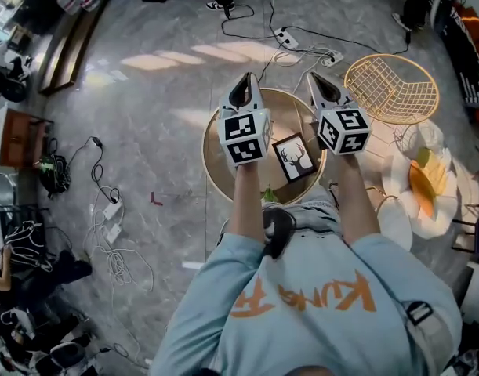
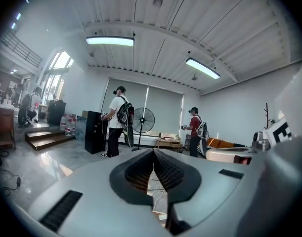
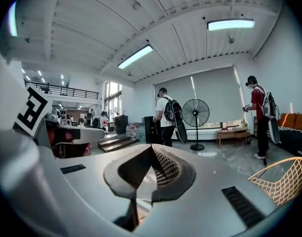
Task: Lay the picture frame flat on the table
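Observation:
The picture frame (image 1: 295, 157), black-edged with a deer silhouette on white, lies face up on the small round wooden table (image 1: 214, 171), near its right side. Both grippers are held high above the table and point away from me, roughly level. My left gripper (image 1: 244, 91) has its tips together and nothing between them; in the left gripper view the left gripper (image 2: 153, 152) looks out across the room, not at the frame. My right gripper (image 1: 321, 84) is also shut and empty, and the right gripper (image 3: 151, 148) likewise faces the room.
A gold wire chair (image 1: 392, 87) stands just right of the table, with a white and yellow flower-shaped cushion (image 1: 423, 182) nearer me. Power strips and cables (image 1: 284, 36) run over the marble floor. Two people and a standing fan (image 2: 142, 120) are farther off.

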Action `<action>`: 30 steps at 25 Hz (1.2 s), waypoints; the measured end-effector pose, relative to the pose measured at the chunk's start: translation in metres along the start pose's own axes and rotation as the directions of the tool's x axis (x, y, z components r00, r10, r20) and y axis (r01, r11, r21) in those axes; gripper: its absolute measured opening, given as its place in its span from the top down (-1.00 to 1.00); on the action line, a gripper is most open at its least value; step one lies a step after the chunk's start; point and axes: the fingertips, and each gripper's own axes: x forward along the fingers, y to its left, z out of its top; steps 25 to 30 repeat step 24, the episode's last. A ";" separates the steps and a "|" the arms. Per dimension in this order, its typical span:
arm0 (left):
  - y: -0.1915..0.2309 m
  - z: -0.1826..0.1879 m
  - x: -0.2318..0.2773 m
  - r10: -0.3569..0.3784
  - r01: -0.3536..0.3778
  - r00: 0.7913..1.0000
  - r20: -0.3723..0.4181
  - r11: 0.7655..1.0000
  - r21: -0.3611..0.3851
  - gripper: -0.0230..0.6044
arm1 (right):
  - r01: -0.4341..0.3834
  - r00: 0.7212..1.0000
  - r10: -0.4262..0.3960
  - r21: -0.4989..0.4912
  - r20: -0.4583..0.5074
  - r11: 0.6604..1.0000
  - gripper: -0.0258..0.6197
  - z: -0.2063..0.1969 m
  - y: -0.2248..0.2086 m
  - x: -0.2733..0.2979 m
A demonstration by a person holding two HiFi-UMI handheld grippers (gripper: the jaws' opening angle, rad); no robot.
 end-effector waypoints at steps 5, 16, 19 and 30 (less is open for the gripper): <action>-0.005 0.022 -0.005 -0.005 0.004 0.998 0.055 1.000 0.022 0.86 | 0.010 0.999 -0.008 -0.048 0.046 0.999 0.93 0.022 0.002 -0.004; -0.007 0.026 -0.010 0.005 -0.006 0.996 0.087 1.000 0.013 0.86 | 0.030 0.998 -0.026 -0.067 0.065 0.997 0.93 0.032 -0.003 -0.018; -0.009 0.023 -0.012 -0.005 0.004 0.997 0.080 1.000 0.014 0.86 | 0.036 0.998 -0.032 -0.061 0.062 0.997 0.93 0.032 -0.004 -0.019; -0.003 0.021 -0.016 0.001 -0.001 0.998 0.064 1.000 0.004 0.86 | 0.037 0.997 -0.033 -0.068 0.065 0.997 0.93 0.034 0.001 -0.019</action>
